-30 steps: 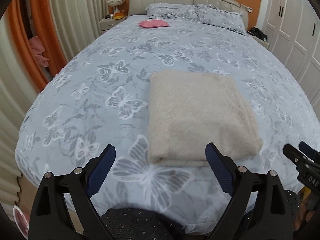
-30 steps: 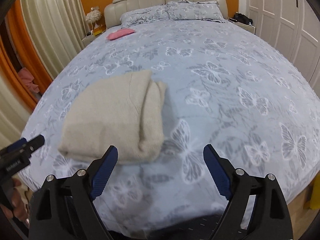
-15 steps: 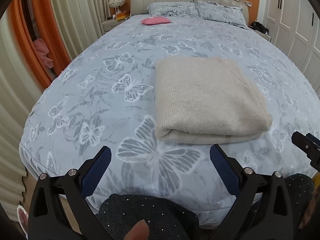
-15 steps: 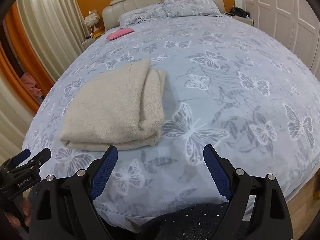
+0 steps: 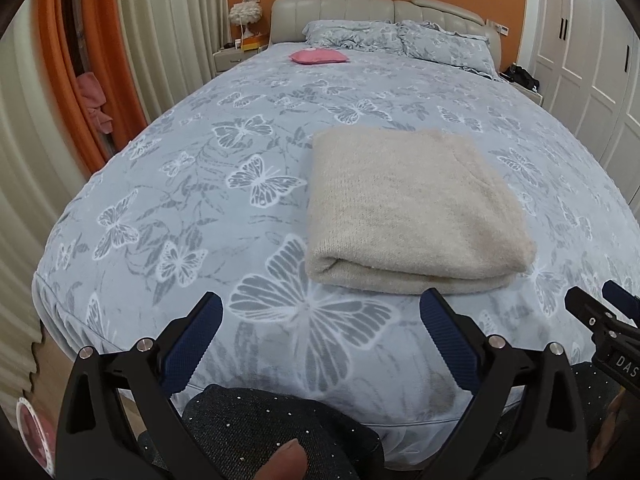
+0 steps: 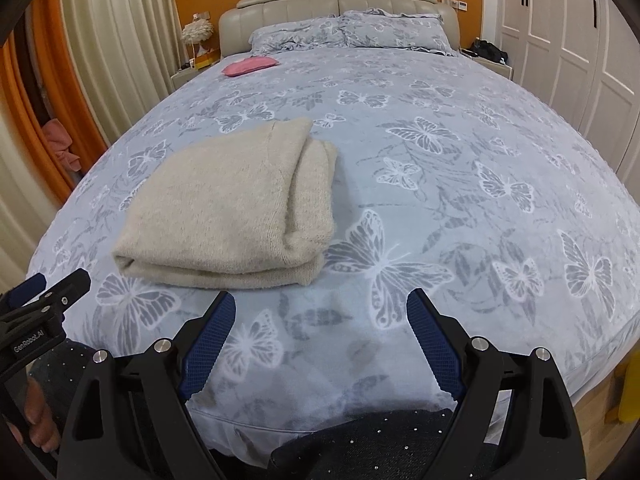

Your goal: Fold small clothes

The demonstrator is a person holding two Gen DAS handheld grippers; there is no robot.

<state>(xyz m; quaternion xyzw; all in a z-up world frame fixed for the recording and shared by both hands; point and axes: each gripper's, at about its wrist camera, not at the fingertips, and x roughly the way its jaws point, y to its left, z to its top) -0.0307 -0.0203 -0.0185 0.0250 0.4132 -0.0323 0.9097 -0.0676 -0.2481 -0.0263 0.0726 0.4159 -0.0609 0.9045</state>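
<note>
A beige knitted garment point(image 5: 408, 208) lies folded into a thick rectangle on the butterfly-print bed cover point(image 5: 200, 184), near the foot of the bed. It also shows in the right wrist view point(image 6: 236, 208), left of centre. My left gripper point(image 5: 320, 320) is open and empty, held back over the bed's front edge, short of the garment. My right gripper point(image 6: 320, 318) is open and empty, also back from the garment and to its right. Each gripper shows at the edge of the other's view.
A small pink cushion point(image 5: 319, 56) lies far up the bed near the pillows point(image 5: 384, 36). Curtains point(image 5: 160, 40) and a nightstand point(image 5: 236, 58) stand left, white wardrobe doors point(image 6: 568, 48) right. The person's dark-clothed legs point(image 5: 276, 432) are under the grippers.
Both grippers have drawn back and lifted away from the folded garment toward the foot of the bed. The garment has not moved. Both stay open.
</note>
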